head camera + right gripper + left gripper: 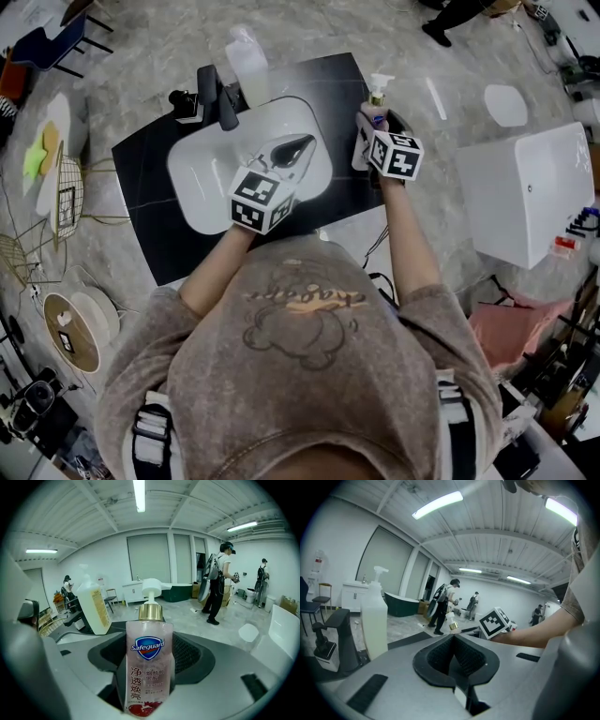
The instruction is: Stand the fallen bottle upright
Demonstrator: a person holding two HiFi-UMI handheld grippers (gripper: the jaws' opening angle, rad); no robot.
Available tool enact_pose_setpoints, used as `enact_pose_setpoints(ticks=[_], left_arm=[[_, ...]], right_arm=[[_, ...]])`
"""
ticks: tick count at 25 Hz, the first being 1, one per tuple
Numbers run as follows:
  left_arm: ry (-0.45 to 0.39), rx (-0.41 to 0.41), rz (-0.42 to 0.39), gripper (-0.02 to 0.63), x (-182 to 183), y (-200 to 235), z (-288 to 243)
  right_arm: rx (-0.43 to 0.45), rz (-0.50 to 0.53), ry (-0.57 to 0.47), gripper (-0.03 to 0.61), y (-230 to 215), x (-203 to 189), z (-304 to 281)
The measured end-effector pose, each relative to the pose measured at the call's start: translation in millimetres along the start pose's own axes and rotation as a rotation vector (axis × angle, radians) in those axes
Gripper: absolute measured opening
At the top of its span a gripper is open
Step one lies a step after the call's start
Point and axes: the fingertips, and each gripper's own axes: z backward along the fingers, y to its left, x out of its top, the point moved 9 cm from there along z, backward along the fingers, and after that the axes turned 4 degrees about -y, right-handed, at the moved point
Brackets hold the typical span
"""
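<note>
A clear pink Safeguard pump bottle [149, 663] with a gold collar and white pump stands upright between the jaws of my right gripper [150, 641], which is shut on its body. In the head view the bottle [365, 141] is at the right edge of the black countertop [150, 178], with the right gripper [368, 133] around it. From the left gripper view its pump [451, 620] shows in the distance. My left gripper [298, 146] hovers over the white sink [202, 192], shut with nothing in it [453, 641].
A big translucent pump bottle [246, 56] stands behind the sink, next to the black faucet [220, 94]. A white cabinet [525, 187] sits to the right. Wire stands and round boards lie on the floor at left. People stand far back [218, 581].
</note>
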Motion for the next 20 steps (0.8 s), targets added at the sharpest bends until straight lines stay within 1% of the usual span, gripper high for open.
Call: enact_pose_setpoints(ticks=[10, 20], left_arm=[[0.012, -0.021, -0.013, 0.018, -2.5, -8.7, -2.4], [0.014, -0.040, -0.026, 0.018, -2.3, -22.2, -3.2]], right_arm=[[0.010, 0.035, -0.091, 0.298, 4.7, -7.9, 32.7], [0.015, 0.057, -0.129, 0.298, 6.3, -18.2, 67.0]])
